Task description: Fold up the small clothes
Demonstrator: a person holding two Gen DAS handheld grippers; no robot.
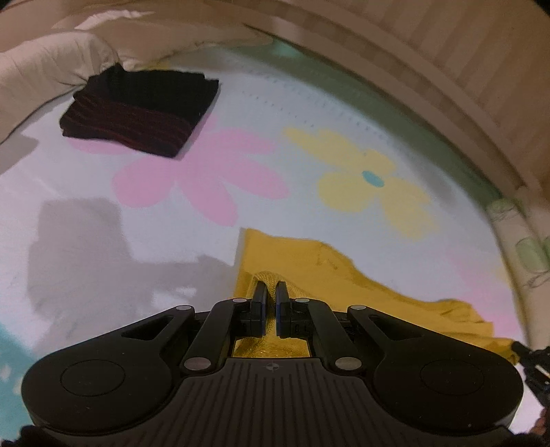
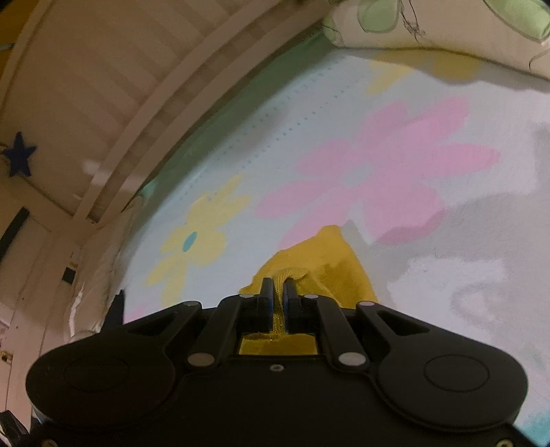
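Observation:
A yellow knit garment (image 1: 309, 264) lies on the flower-print bed sheet (image 1: 240, 113). My left gripper (image 1: 271, 289) is shut on a ribbed edge of it, and the cloth stretches away to the right toward the other gripper's tip (image 1: 529, 357). In the right wrist view my right gripper (image 2: 278, 285) is shut on another ribbed edge of the same yellow garment (image 2: 330, 254), which bunches up in front of the fingers. A folded dark garment with red stripes (image 1: 137, 113) lies at the far left of the sheet.
A cream quilt (image 1: 51, 58) is heaped behind the dark garment. A wooden slatted bed frame (image 1: 447, 68) runs along the far side of the sheet. A pillow with green print (image 2: 429, 31) lies at the far right in the right wrist view.

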